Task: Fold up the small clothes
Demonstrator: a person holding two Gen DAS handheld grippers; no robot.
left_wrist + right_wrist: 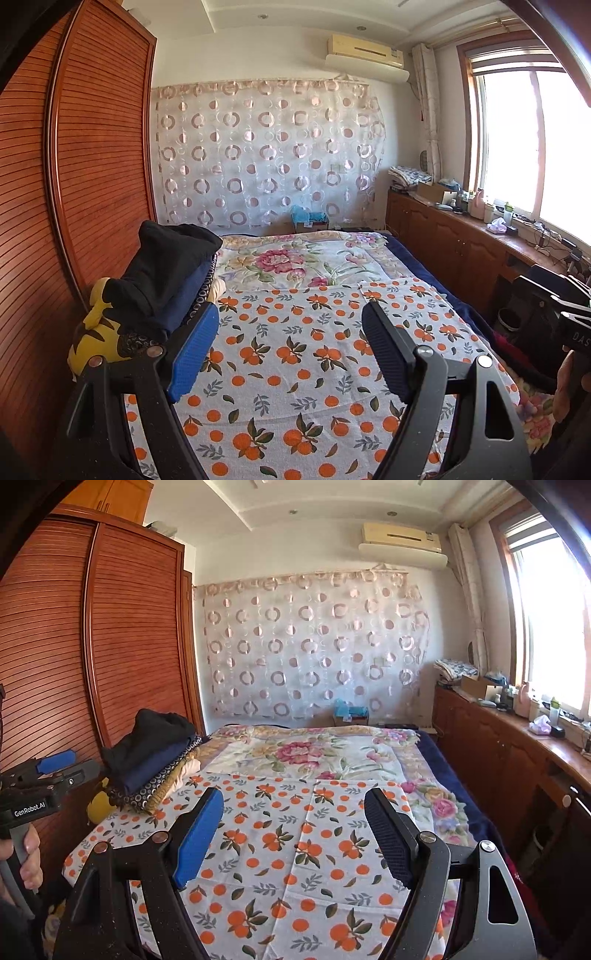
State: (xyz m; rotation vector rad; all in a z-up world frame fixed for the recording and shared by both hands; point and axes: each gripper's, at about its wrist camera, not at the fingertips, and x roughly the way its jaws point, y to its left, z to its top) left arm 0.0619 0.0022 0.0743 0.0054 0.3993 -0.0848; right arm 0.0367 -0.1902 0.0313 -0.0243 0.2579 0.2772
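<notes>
While both grippers hang with jaws spread wide and nothing in them, the pile of clothes [162, 280] sits at the middle left of both views. The left gripper [291, 350] is nearer it than the right gripper [295, 834].

Hidden under the stack of folded dark clothes [166, 273], left of the tongs: most of a yellow soft toy [92, 332]. Too small to tell: cluttered bottles and boxes [517, 698] far right. Cut off by the bottom edge: orange-printed white cloth [295, 369].
</notes>
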